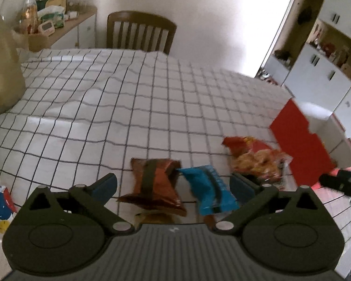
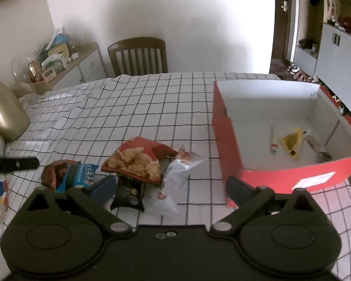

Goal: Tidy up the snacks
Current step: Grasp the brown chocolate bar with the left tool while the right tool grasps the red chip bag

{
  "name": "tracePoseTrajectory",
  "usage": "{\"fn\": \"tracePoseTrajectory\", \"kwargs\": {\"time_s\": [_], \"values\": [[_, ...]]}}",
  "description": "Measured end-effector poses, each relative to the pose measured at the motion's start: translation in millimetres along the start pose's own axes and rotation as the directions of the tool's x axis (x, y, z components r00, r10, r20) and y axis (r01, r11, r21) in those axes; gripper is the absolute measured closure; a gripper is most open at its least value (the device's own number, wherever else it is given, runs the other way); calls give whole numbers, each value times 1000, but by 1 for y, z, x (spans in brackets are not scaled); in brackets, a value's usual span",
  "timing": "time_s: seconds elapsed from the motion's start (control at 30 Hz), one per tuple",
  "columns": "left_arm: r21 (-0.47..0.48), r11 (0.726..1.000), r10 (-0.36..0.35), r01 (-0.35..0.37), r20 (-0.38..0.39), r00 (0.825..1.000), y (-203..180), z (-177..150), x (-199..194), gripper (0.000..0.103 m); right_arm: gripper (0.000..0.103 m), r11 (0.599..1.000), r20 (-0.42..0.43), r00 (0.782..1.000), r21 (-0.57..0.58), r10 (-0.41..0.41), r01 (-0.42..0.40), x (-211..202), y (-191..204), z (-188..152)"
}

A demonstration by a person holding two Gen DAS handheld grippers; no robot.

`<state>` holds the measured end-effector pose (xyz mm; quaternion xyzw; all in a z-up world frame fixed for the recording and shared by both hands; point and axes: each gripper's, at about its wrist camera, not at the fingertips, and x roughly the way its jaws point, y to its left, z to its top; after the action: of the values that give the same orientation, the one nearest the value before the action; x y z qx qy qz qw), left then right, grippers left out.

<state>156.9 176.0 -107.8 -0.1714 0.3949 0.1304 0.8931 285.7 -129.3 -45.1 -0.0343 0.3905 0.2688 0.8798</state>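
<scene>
Several snack packets lie bunched on the checked counter, left of the red box. Both tongs are released, gripping nothing. The left tongs hang over a brown packet and a blue packet, with the red chips bag at 2 o'clock. Only the right tongs' view shows a white packet, a dark packet and the box's inside, where small snacks lie.

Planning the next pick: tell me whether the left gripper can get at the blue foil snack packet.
Probably yes. The left gripper is open, and the blue foil snack packet lies between its fingers, uncovered, though its corner overlaps the brown foil packet.
</scene>
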Motion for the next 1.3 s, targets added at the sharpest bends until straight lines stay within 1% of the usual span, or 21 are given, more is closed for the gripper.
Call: {"fn": "tracePoseTrajectory", "kwargs": {"time_s": [0.3,0.43,0.63,0.73,0.83,1.0,1.13,1.2,1.23,1.3], "values": [[-22,997,76,-78,-65,995,23,-2,39,0,4,1000,-51,999,8,12,-12,45,21,28],[-13,995,93,-95,-92,991,28,-2,51,0,5,1000,-85,996,13,-5,7,69,27,35],[8,995,101,-101,-114,988,27,-2,62,0,7,999,-126,992,30,-23,27,96,36,44],[14,996,92,-91,-129,987,26,0,69,0,8,998,-144,989,45,-27,34,106,40,48],[7,997,82,-82,-151,985,26,3,75,0,10,996,-168,985,58,-50,60,118,44,53],[-11,996,87,-91,-193,977,29,7,89,1,11,989,-219,972,104,-84,109,135,46,57],[-44,996,68,-79,-213,975,33,9,93,2,19,985,-258,961,113,-97,130,145,49,55],[-44,996,62,-73,-216,974,33,9,94,11,21,985,-270,958,113,-97,132,148,51,54],[-44,997,57,-68,-217,975,32,9,94,13,24,985,-275,957,117,-93,130,148,52,54],[-47,997,45,-56,-217,975,31,10,94,21,28,983,-283,955,131,-83,125,150,52,53]]}}
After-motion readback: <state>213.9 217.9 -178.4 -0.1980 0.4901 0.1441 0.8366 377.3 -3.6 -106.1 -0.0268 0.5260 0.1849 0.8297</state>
